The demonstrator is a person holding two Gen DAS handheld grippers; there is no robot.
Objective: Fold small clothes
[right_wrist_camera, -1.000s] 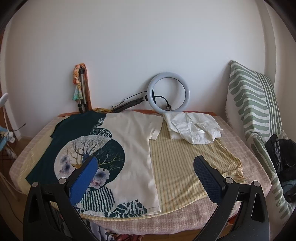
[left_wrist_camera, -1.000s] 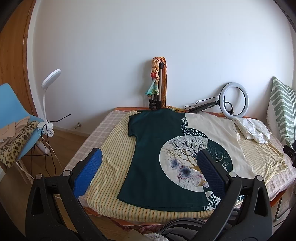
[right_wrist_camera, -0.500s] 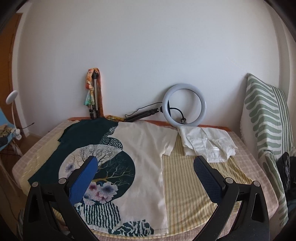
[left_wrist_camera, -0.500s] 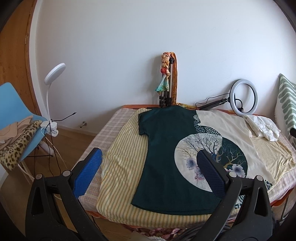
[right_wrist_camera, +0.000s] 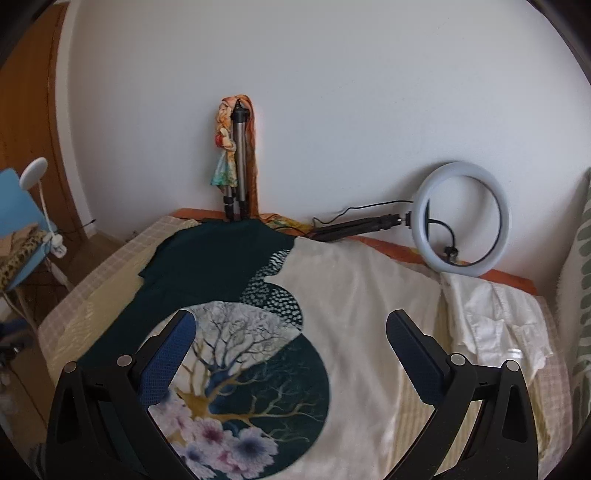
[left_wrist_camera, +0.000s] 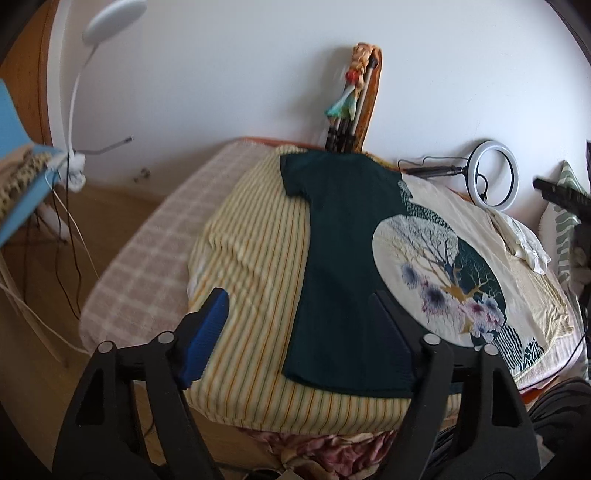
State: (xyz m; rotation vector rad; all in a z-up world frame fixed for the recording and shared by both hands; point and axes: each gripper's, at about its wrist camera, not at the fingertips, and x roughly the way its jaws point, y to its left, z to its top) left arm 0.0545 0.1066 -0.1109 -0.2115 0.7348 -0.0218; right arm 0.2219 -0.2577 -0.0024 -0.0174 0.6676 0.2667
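A T-shirt (left_wrist_camera: 343, 266), dark green on its left half and cream on its right with a round tree-and-flower print (right_wrist_camera: 255, 376), lies flat on a yellow striped cloth (left_wrist_camera: 251, 266) on the bed. My left gripper (left_wrist_camera: 299, 325) hovers over the shirt's near left hem, its jaws closing. The green edge shows between the pads, which do not press on it. In the right wrist view my right gripper (right_wrist_camera: 291, 339) stands open above the print in the middle of the shirt, holding nothing.
A white crumpled garment (right_wrist_camera: 491, 317) lies right of the shirt. A ring light (right_wrist_camera: 461, 218) and a tripod with a scarf (right_wrist_camera: 236, 162) stand against the back wall. A green striped pillow (right_wrist_camera: 583, 302) is at the right. A blue chair (left_wrist_camera: 14, 177) and a lamp (left_wrist_camera: 110, 22) stand left of the bed.
The left gripper has moved left and down toward the shirt's near left hem, and its jaws have narrowed. The right gripper has swung left and closer, now over the print.
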